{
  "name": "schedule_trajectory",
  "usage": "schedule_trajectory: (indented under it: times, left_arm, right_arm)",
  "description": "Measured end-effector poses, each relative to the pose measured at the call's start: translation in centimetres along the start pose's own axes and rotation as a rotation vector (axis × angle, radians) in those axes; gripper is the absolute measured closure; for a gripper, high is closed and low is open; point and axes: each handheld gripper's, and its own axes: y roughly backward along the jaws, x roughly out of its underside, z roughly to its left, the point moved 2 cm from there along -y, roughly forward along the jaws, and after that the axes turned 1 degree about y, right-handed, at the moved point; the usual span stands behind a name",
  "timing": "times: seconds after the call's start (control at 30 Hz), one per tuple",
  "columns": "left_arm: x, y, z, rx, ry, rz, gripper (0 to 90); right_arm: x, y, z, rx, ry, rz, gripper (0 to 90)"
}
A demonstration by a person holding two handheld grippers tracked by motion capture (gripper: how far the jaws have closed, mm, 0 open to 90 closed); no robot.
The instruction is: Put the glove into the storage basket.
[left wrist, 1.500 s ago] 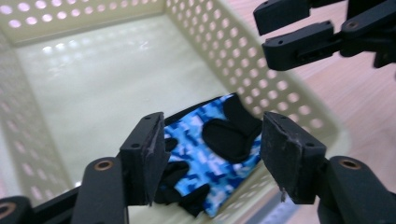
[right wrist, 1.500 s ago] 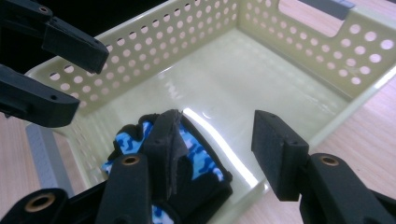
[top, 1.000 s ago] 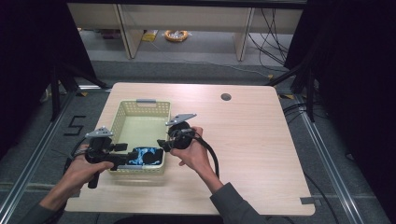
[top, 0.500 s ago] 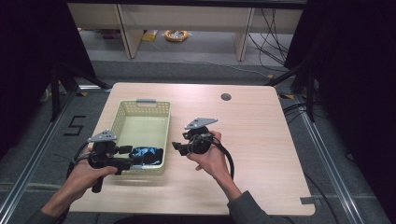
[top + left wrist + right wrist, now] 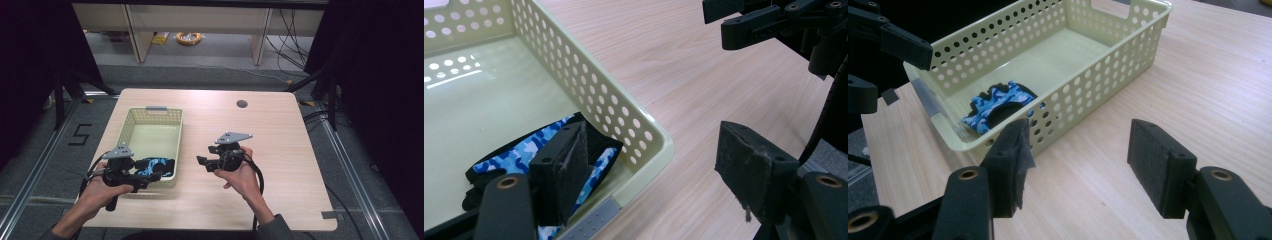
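cloth (image 5: 155,165) – blue-patterned, in near corner of basket (image 5: 150,111), apparently dropped there | left gripper (image 5: 156,176) – jaws just widening, empty, straddling basket's near wall | right gripper (image 5: 201,162) – likewise opening, empty, over bare table (image 5: 280,150)

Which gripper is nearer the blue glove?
Left. The left gripper sits at the basket's near end, over the glove; the right gripper is apart, over the table.
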Motion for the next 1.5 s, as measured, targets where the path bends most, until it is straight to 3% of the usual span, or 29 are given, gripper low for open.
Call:
schedule_trajectory:
  times: [0.07, 0.1, 0.13, 0.4, 0.43, 0.5, 0.57, 0.6, 0.63, 0.67, 0.77, 1.0, 1.3, 1.43, 1.47, 1.5]
  left_arm:
    - [0.1, -0.1, -0.2, 0.018, -0.002, 0.007, 28.4]
    - [0.1, -0.2, -0.3, 0.017, 0.001, 0.003, 28.4]
    - [0.2, -0.3, -0.4, 0.024, -0.002, 0.011, 28.4]
    - [0.9, -0.6, -1.4, 0.053, 0.002, -0.011, 27.9]
    - [0.9, -0.6, -1.5, 0.060, 0.003, -0.010, 27.8]
    - [1.1, -0.7, -1.8, 0.062, 0.006, -0.014, 27.6]
    - [1.2, -0.7, -2.0, 0.072, 0.006, -0.010, 27.5]
    - [1.3, -0.7, -2.0, 0.076, 0.004, -0.008, 27.4]
    - [1.4, -0.8, -2.1, 0.074, 0.009, -0.023, 27.4]
    - [1.4, -0.8, -2.1, 0.088, 0.007, -0.007, 27.4]
    - [1.6, -0.9, -2.3, 0.091, 0.020, -0.013, 27.3]
    - [2.1, -1.0, -2.6, 0.075, 0.008, -0.024, 27.3]
    - [2.9, -1.3, -3.2, 0.102, 0.008, -0.015, 25.3]
    - [3.3, -1.4, -3.5, 0.102, -0.005, -0.009, 24.3]
    - [3.4, -1.4, -3.6, 0.100, -0.015, -0.001, 24.0]
    - [3.5, -1.5, -3.7, 0.100, -0.034, -0.002, 23.3]
  right_arm:
    - [0.2, 0.3, 0.0, -0.008, -0.006, -0.002, 42.6]
    - [0.3, 0.3, -0.2, -0.008, 0.029, -0.010, 42.4]
    - [0.5, 0.4, -0.1, -0.004, 0.000, -0.011, 42.1]
    - [1.4, 1.2, 0.0, -0.011, 0.000, -0.018, 39.8]
    - [1.4, 1.4, 0.3, -0.016, -0.033, -0.007, 39.7]
    - [1.5, 1.3, 0.1, -0.020, 0.006, -0.022, 39.3]
    - [1.7, 1.5, 0.4, -0.017, -0.017, -0.018, 38.9]
    - [1.7, 1.4, 0.3, -0.025, 0.009, -0.019, 38.7]
    - [1.8, 1.5, 0.4, -0.027, -0.004, -0.021, 38.4]
    - [1.9, 1.6, 0.6, -0.017, -0.015, -0.010, 38.2]
    - [2.2, 1.6, 0.6, -0.032, -0.007, -0.016, 37.7]
    - [3.0, 1.9, 0.5, -0.031, -0.016, -0.013, 36.0]
    - [4.1, 2.6, 0.2, -0.018, -0.038, -0.008, 35.1]
    - [4.5, 2.7, 0.1, -0.034, -0.041, -0.021, 33.9]
    - [4.7, 2.8, 0.3, -0.038, -0.071, -0.018, 33.8]
    - [4.7, 2.9, 0.0, -0.040, -0.034, -0.019, 33.7]
